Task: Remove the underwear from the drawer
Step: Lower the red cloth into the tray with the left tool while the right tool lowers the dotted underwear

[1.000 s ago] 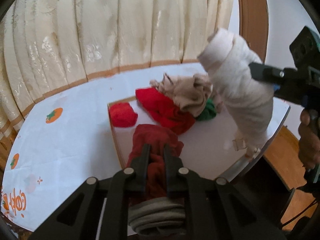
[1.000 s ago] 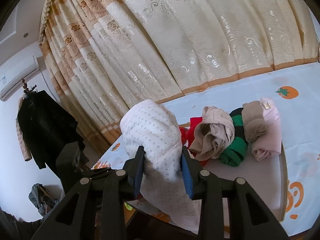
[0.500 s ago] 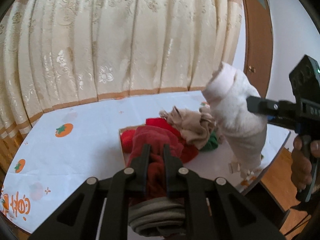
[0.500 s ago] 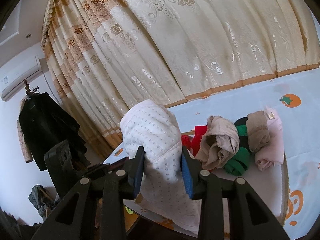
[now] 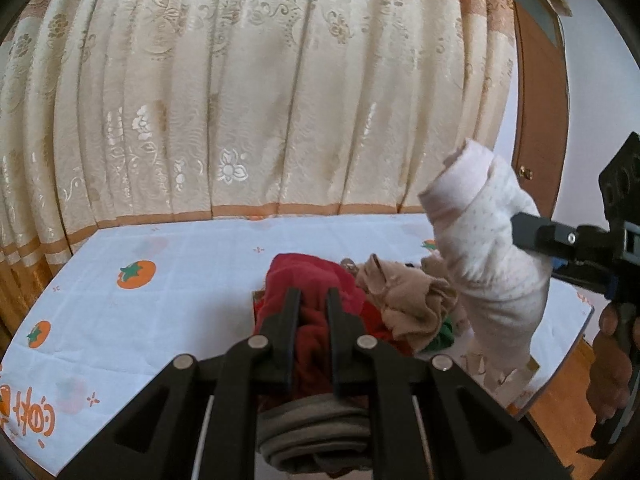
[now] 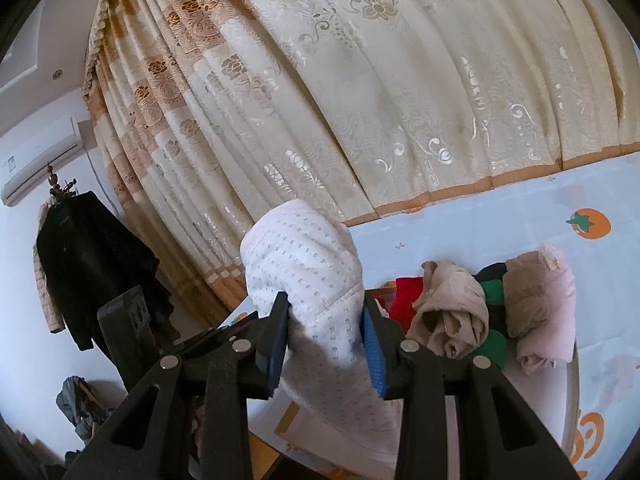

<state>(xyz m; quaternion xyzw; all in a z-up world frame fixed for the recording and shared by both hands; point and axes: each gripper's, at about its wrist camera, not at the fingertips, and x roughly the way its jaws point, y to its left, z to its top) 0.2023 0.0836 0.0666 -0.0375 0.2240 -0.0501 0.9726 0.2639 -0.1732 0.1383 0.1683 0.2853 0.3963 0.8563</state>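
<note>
My left gripper [image 5: 314, 296] is shut on a dark red pair of underwear [image 5: 308, 280] with a grey waistband, held up above the table. My right gripper [image 6: 325, 312] is shut on a rolled white dotted pair of underwear [image 6: 308, 264], also lifted; the left wrist view shows that white roll [image 5: 492, 256] at the right with the right gripper [image 5: 520, 226] clamped on it. On the table lies a pile of underwear: a beige piece [image 5: 404, 296], red [image 6: 406, 294], green [image 6: 490, 344] and pale pink [image 6: 556, 308] ones. No drawer shows.
A white tablecloth with orange tomato prints [image 5: 136, 274] covers the round table, and its edge [image 6: 574, 392] runs at the right. Cream curtains [image 5: 240, 100] hang behind. A wooden door [image 5: 536, 120] stands right; a black coat [image 6: 92, 260] hangs left. A hand [image 5: 612, 360] holds the right gripper.
Both grippers have risen with their garments. The left gripper's view has tilted up, so the red piece now hangs clear of the pile and more curtain shows.
</note>
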